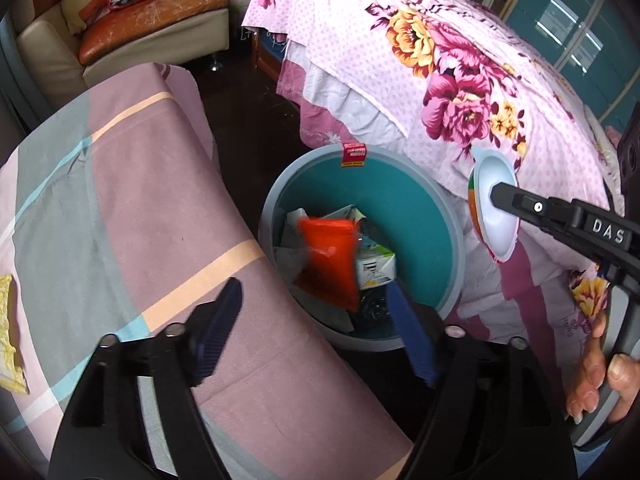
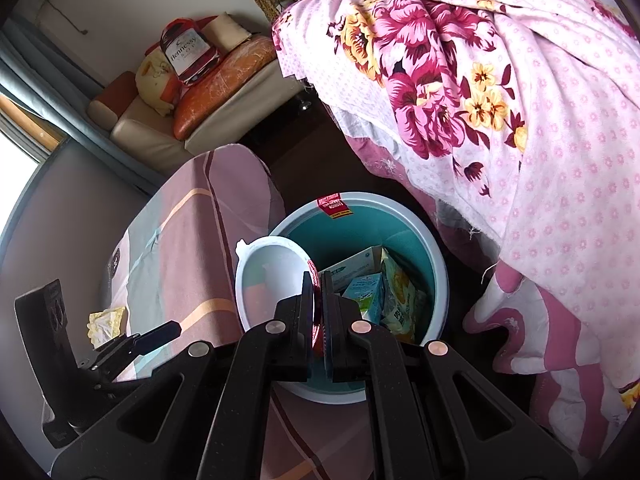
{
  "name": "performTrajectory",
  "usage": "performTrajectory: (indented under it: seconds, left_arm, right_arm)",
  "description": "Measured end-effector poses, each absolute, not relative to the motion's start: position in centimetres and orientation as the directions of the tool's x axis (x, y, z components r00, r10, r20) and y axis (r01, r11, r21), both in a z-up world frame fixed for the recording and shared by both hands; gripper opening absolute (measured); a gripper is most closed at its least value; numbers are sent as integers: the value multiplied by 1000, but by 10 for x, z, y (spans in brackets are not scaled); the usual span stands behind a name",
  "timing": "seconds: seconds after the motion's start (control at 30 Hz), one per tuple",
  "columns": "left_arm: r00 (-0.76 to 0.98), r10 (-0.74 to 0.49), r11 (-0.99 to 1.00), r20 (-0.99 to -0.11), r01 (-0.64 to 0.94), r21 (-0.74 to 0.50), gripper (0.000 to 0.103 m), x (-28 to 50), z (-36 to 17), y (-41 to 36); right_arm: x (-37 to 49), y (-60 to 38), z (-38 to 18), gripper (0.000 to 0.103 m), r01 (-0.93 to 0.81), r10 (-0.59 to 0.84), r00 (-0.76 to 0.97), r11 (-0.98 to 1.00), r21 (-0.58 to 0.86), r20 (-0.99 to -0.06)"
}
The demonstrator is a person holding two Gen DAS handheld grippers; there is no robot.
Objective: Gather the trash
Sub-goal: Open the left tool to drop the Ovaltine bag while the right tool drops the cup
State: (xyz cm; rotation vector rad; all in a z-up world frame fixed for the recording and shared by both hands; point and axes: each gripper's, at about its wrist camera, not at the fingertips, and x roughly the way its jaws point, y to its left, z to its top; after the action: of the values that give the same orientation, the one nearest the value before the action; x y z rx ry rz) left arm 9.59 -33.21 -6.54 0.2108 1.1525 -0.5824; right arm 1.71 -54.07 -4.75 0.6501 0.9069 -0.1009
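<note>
Right gripper (image 2: 318, 300) is clamped tight on the rim of a white plastic bowl (image 2: 272, 280), held at the near-left edge of the round teal waste bin (image 2: 434, 264). Bin mouth lies ahead and below. Left gripper (image 1: 316, 312) stands wide, empty.

Soft daylight, brightest at a blown-out window (image 2: 16, 168) on the left edge (right view). Fisheye bends the edges; corners go black. The orange packet (image 1: 329, 258) is motion-blurred.
</note>
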Motion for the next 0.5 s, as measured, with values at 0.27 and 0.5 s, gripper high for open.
performTrajectory:
  seconds: [0.27,0.5]
  left_arm:
    - [273,-323,843,-906,519,-144,84,93,-69,-318]
    - [267,-338,851,-903,496,-172,84,90,-68,-299]
  right_arm:
    - [23,-534,-50,4,340,191,613,812,474,-766]
    - [30,-521,-47,5,325,194,603,826,461,-774]
